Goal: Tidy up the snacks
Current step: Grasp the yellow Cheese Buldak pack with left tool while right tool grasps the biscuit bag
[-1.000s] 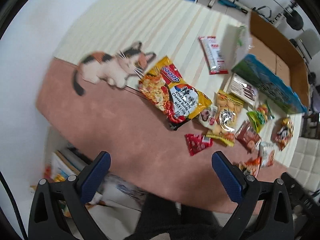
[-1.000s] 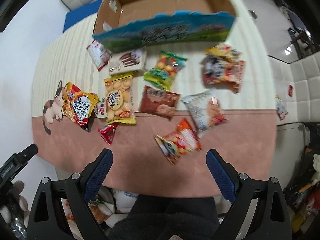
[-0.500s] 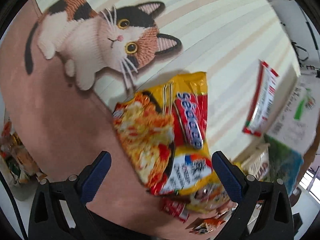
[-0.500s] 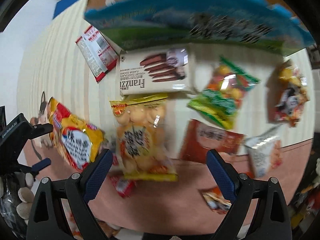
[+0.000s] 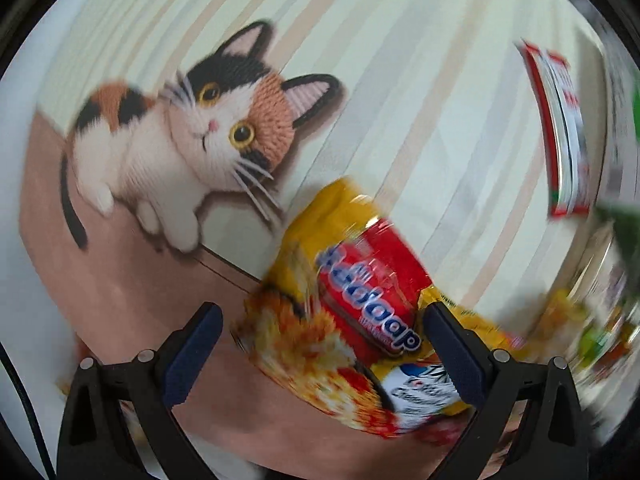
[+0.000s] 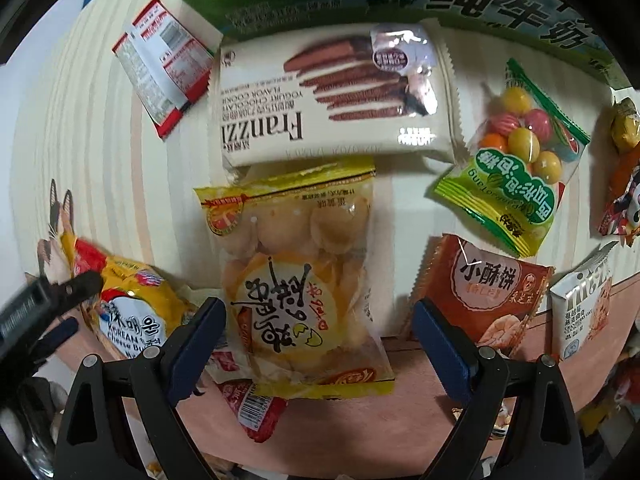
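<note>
While both claws gape wide, left claw [image 5: 320,344] straddles a crinkly noodle packet [image 5: 360,320], right claw [image 6: 320,344] a glossy biscuit bag [image 6: 300,272].

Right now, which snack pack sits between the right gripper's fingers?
The yellow egg-biscuit bag, framed by the open right gripper; the orange-brown biscuit pack lies outside its right finger.

The yellow-and-red glossy plastic noodle packet [image 5: 360,320] is shiny film and throws glare, same with the crinkly clear-and-yellow plastic bag of egg biscuits [image 6: 296,276]. The cream Franzzi cookie wrapper [image 6: 332,96] looks smoother, with a foil-like silver patch at its right end. The striped cream tablecloth [image 5: 400,60] with the printed calico cat [image 5: 192,140] looks matt. The 2 gripper fingers have matt black plastic arms with dull blue pads [image 6: 196,348] and small metal pins.
</note>
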### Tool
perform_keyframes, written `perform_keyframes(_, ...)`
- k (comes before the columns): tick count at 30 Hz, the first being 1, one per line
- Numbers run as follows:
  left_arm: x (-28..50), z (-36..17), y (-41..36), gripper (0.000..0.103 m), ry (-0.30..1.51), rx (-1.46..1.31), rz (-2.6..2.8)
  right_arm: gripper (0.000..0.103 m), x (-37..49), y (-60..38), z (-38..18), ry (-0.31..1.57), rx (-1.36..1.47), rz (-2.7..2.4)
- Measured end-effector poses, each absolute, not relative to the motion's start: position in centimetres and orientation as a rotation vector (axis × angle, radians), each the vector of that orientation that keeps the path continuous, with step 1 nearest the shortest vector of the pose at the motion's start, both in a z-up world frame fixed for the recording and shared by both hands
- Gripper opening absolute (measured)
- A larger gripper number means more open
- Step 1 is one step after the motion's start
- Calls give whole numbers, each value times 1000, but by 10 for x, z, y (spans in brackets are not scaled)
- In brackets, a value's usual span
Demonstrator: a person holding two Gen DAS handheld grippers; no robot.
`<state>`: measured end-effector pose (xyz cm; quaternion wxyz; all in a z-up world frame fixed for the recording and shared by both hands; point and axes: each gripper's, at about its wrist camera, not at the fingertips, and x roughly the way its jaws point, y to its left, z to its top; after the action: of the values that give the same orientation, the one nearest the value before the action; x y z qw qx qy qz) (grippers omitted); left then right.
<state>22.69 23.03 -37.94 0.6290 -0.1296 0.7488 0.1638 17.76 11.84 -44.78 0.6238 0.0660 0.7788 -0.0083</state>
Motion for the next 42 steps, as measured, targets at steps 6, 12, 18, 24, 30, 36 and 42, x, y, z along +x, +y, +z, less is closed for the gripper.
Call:
perform_keyframes(6, 206, -345, 214, 103, 1643, -138, 200, 96, 158, 125, -443, 1810, 124, 44)
perform_keyframes(12, 163, -302, 133, 103, 1442, 342, -281, 96, 133, 129, -426, 1828, 47, 117)
perform_keyframes(18, 120, -330, 83, 103, 1371, 860, -473, 96, 108, 138, -421, 1839, 17, 130)
perform_keyframes(24, 91, -359, 66, 103, 1345, 1065, -557, 96, 80, 139, -440, 1853, -34, 111)
perform_keyframes(30, 107, -362, 74, 103, 1416, 903, -474, 96, 67, 117, -444, 1854, 8, 65)
perform_keyframes(36, 150, -359, 117, 103, 1492, 613, -304, 96, 50, 110, -443, 1856, 32, 58)
perform_keyframes(42, 169, -366, 173, 103, 1585, 369, -160, 96, 48, 116, -445, 1842, 51, 74)
